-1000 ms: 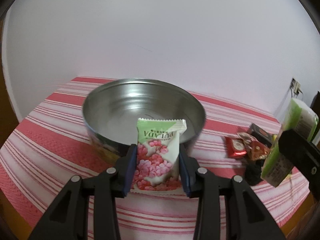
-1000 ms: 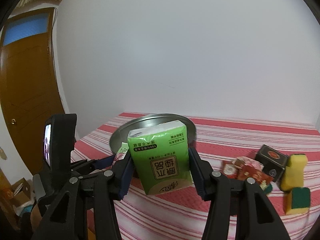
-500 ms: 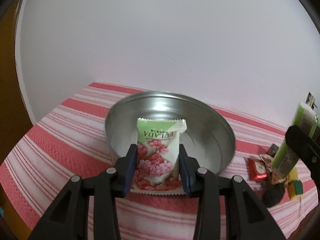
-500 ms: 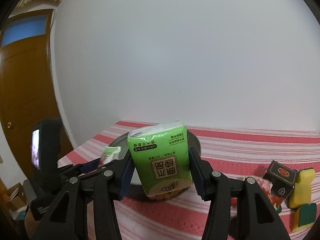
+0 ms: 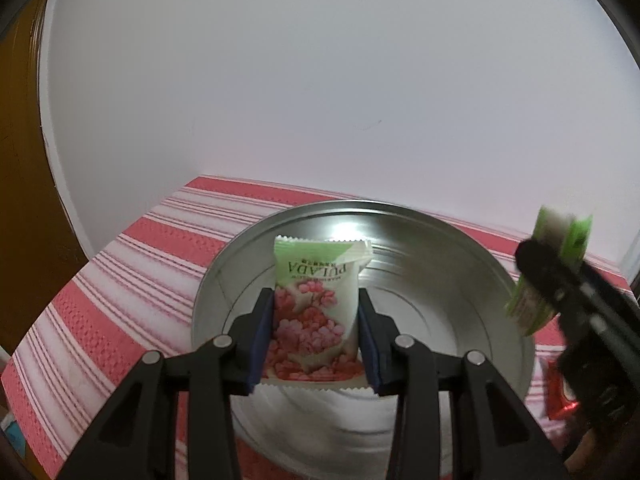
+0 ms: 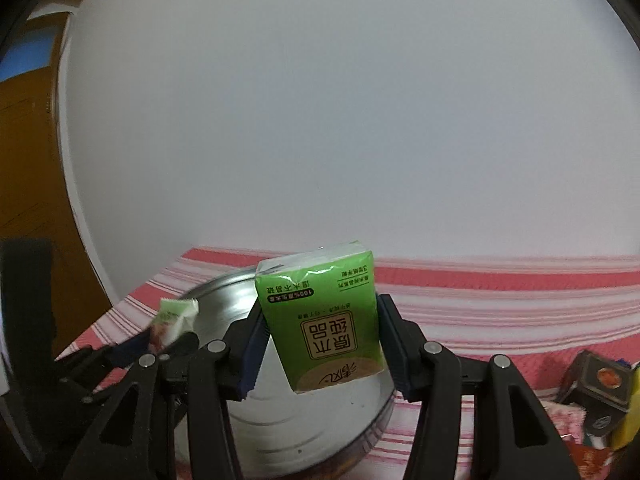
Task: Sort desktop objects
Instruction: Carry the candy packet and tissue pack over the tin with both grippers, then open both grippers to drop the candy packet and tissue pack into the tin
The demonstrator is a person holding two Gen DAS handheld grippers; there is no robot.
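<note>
Now the left gripper (image 5: 316, 344) pinches a candy packet (image 5: 316, 312) between its fingers above the tin (image 5: 460, 320); the right gripper (image 6: 320, 344) likewise clamps a tissue pack (image 6: 320, 320).

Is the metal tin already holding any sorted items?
No: in the left wrist view the metal tin shows only bare shiny floor, while the snack packet sits clamped in the left tool above it.

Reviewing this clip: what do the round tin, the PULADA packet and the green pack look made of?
Round tin: bare metal, probably tinplate; shiny grey inside with ring marks and a glare spot.
PULADA packet: glossy printed plastic film, judging by its crimped, serrated ends.
Green pack: soft, thin plastic wrap, slightly creased; likely tissues inside.
</note>
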